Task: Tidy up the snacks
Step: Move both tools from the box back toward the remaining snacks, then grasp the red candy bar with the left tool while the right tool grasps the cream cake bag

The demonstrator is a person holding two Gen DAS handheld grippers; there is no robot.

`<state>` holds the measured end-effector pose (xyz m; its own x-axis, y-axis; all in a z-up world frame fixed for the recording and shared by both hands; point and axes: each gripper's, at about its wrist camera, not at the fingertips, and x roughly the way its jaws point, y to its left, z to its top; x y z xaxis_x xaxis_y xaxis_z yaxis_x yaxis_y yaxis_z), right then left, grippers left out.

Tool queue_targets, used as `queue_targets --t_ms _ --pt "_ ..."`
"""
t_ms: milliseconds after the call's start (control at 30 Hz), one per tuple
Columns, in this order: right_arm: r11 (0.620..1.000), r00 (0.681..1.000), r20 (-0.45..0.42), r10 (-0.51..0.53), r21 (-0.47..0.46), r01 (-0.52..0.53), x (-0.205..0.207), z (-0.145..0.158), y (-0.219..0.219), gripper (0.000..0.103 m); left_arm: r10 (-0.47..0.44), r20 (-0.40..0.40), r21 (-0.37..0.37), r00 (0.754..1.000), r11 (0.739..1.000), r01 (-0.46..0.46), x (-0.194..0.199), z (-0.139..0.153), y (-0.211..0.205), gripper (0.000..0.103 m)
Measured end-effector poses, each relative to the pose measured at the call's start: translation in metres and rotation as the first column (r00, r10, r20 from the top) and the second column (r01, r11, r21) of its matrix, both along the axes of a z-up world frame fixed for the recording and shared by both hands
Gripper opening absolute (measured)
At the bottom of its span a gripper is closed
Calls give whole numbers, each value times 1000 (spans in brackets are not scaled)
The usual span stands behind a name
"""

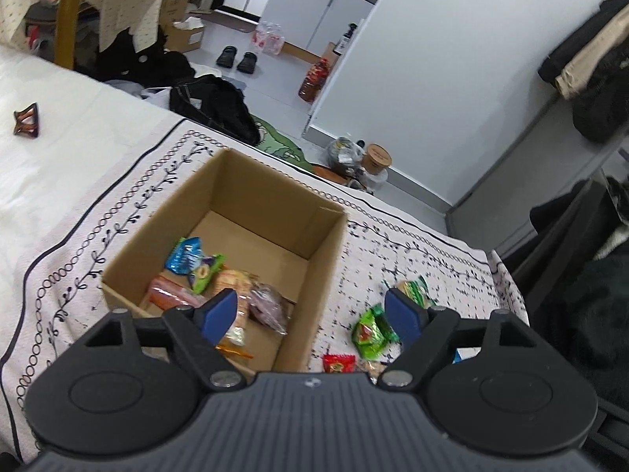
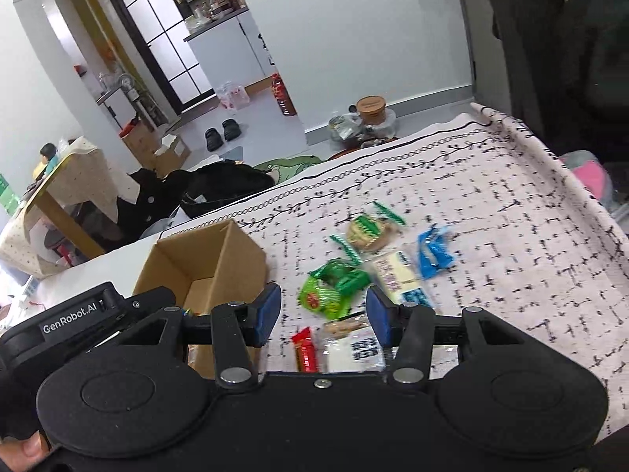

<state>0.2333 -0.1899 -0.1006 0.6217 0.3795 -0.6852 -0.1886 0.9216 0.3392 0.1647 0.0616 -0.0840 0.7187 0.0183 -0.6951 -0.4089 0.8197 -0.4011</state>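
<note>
A brown cardboard box (image 1: 322, 244) stands open on the patterned cloth and holds several snack packets, among them a blue one (image 1: 184, 255). My left gripper (image 1: 310, 316) hangs open over the box's near right corner, with nothing between its blue pads. To the right of the box lie a green packet (image 1: 369, 332) and a red packet (image 1: 339, 362). In the right wrist view my right gripper (image 2: 323, 314) is open above loose snacks. Those are a green packet (image 2: 332, 289), a red stick (image 2: 306, 348), a white packet (image 2: 355, 348), a round biscuit (image 2: 369, 230) and a blue packet (image 2: 432, 253). The box (image 2: 220, 251) is on its left.
The patterned cloth (image 2: 491, 204) covers a bed that ends at the far edge, with floor, a black bag (image 1: 212, 106) and shoes (image 1: 238, 59) beyond. A brown hair claw (image 1: 26, 120) lies on the white sheet at left. Dark clothes hang at right.
</note>
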Motion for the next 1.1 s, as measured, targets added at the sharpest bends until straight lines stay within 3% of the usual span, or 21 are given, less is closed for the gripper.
queue_targets --t_ms 667,833,1100 --pt "998 997 -58 -47 38 49 10 -31 -53 51 -114 -52 43 992 992 116 11 -20 -53 80" --pt "997 995 -83 -52 43 56 14 -46 -60 51 -126 -75 47 989 990 130 14 -30 -63 74" --pt "997 993 -113 -33 61 40 26 -61 -59 51 -165 -101 58 981 984 171 23 -46 -84 54"
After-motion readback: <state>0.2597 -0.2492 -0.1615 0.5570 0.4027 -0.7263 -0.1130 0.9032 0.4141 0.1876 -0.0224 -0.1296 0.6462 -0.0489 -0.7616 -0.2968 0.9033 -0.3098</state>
